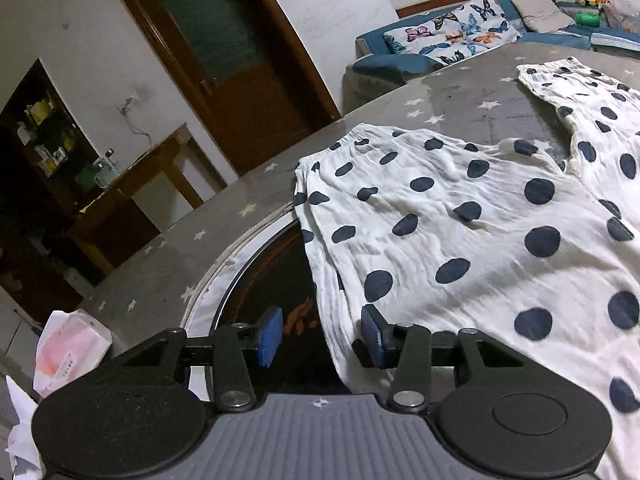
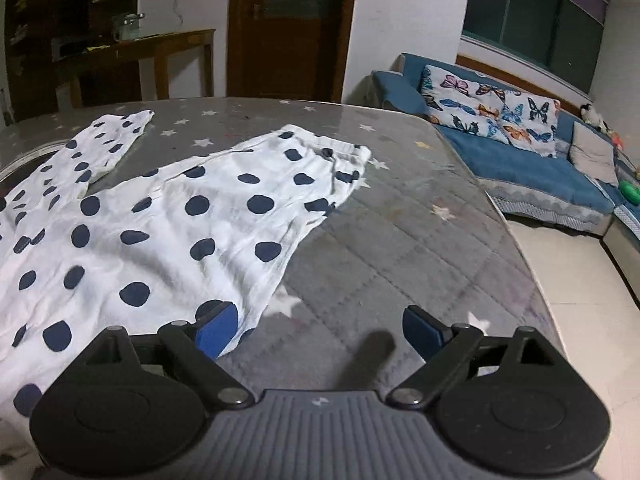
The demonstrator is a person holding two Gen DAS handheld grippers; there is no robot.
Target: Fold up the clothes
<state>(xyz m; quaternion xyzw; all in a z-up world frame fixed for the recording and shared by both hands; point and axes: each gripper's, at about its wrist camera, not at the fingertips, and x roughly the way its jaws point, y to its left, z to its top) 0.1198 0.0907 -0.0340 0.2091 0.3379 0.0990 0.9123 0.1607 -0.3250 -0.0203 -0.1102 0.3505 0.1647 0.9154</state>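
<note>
White trousers with dark blue dots [image 1: 460, 216] lie spread flat on the grey star-print table cover [image 1: 160, 272], both legs stretched away from me. My left gripper [image 1: 322, 336] sits low at the near left edge of the fabric. That edge lies between its blue pads [image 1: 270, 336], with a gap showing and no pad pressing on it. In the right wrist view the trousers [image 2: 168, 220] fill the left half. My right gripper [image 2: 320, 332] stands wide open at their near right edge, its left finger [image 2: 216, 328] over the fabric and its right finger above bare cover.
A dark round glass disc [image 1: 272, 276] is set into the table under the trousers' left side. A pink tissue pack [image 1: 68, 348] lies at the near left. The table edge [image 2: 516, 240] curves away on the right, and beyond it stands a blue sofa [image 2: 532, 168].
</note>
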